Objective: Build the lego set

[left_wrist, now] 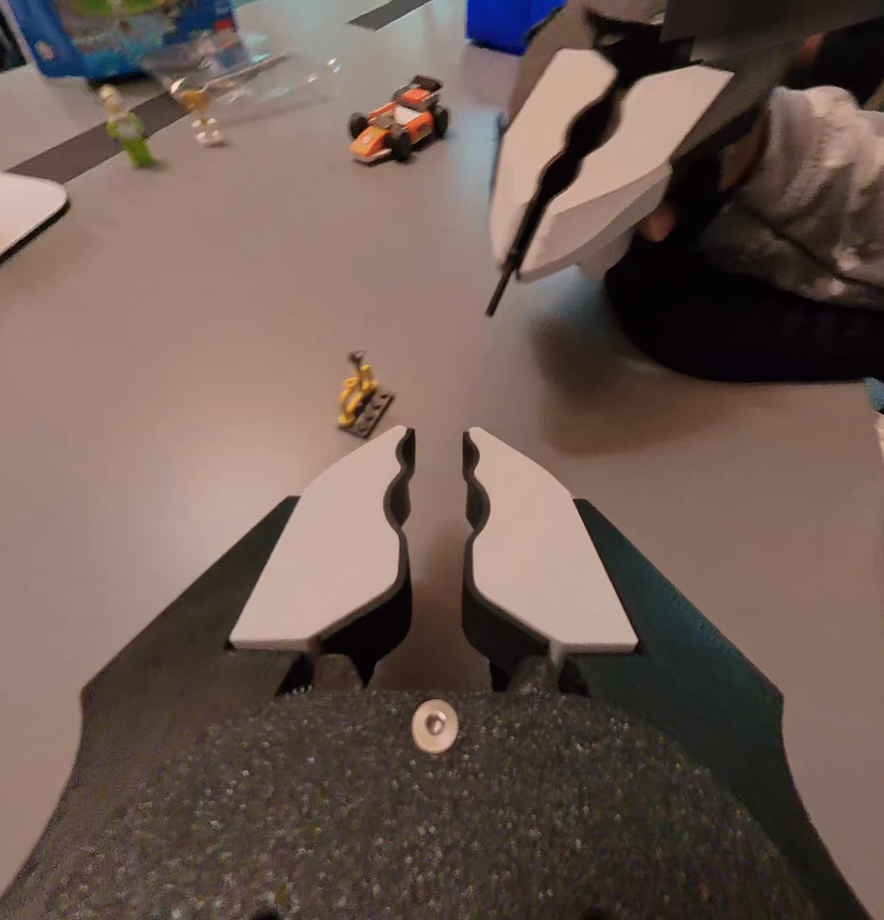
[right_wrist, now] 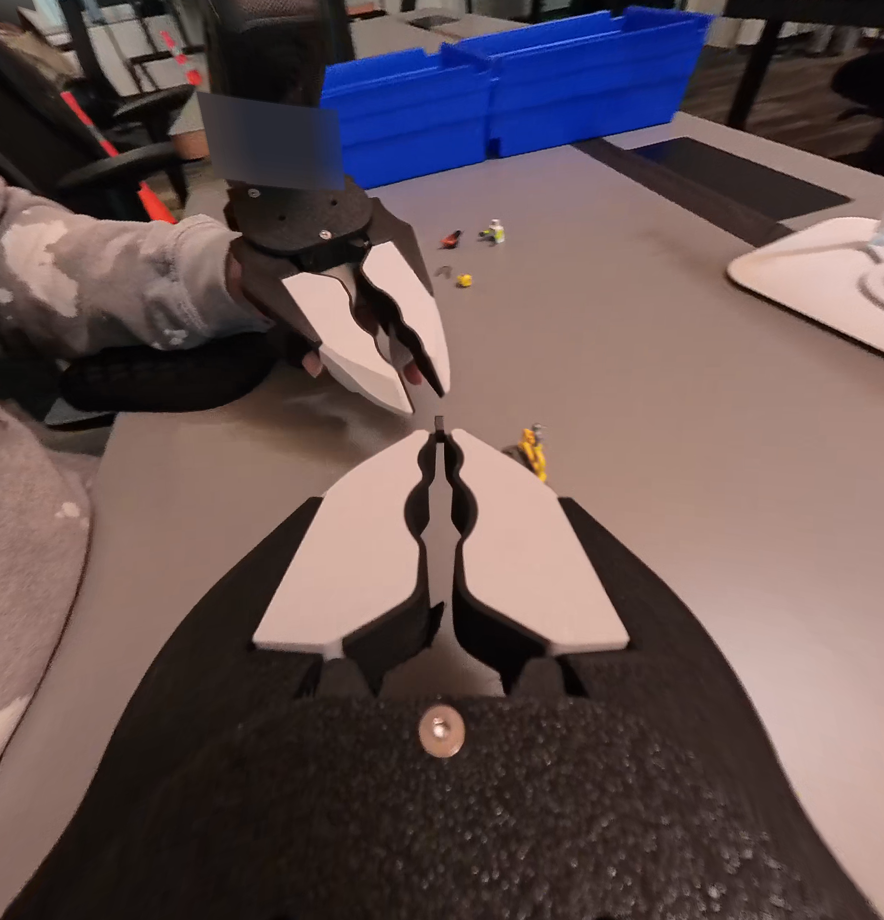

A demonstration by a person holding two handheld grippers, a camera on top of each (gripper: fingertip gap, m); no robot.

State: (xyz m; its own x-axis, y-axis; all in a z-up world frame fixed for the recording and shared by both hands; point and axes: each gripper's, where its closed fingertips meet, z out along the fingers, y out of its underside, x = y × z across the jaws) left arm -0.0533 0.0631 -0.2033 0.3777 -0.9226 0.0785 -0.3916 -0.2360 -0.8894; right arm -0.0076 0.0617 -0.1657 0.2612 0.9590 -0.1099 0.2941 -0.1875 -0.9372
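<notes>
My left gripper [left_wrist: 439, 434] is open and empty, low over the grey table [left_wrist: 230, 323]. A small yellow lego piece on a black plate [left_wrist: 361, 398] stands just ahead of its left fingertip. My right gripper [right_wrist: 440, 434] is shut on a thin black rod [right_wrist: 440, 423], which sticks out past the tips. In the left wrist view the right gripper [left_wrist: 514, 264] hangs at the upper right with the rod [left_wrist: 499, 291] pointing down. In the right wrist view the left gripper [right_wrist: 426, 401] faces mine, tips close to the rod. The yellow piece [right_wrist: 532, 450] is just to the right.
An orange lego car [left_wrist: 400, 124], a green minifigure [left_wrist: 128, 130], a pale minifigure [left_wrist: 201, 112], a clear bag [left_wrist: 260, 74] and a blue box [left_wrist: 121, 35] sit at the far side. Blue bins [right_wrist: 504, 84], small loose pieces [right_wrist: 463, 280] and a white board [right_wrist: 818, 279] are beyond. The tips of one gripper are about 7 cm away from the tips of the other.
</notes>
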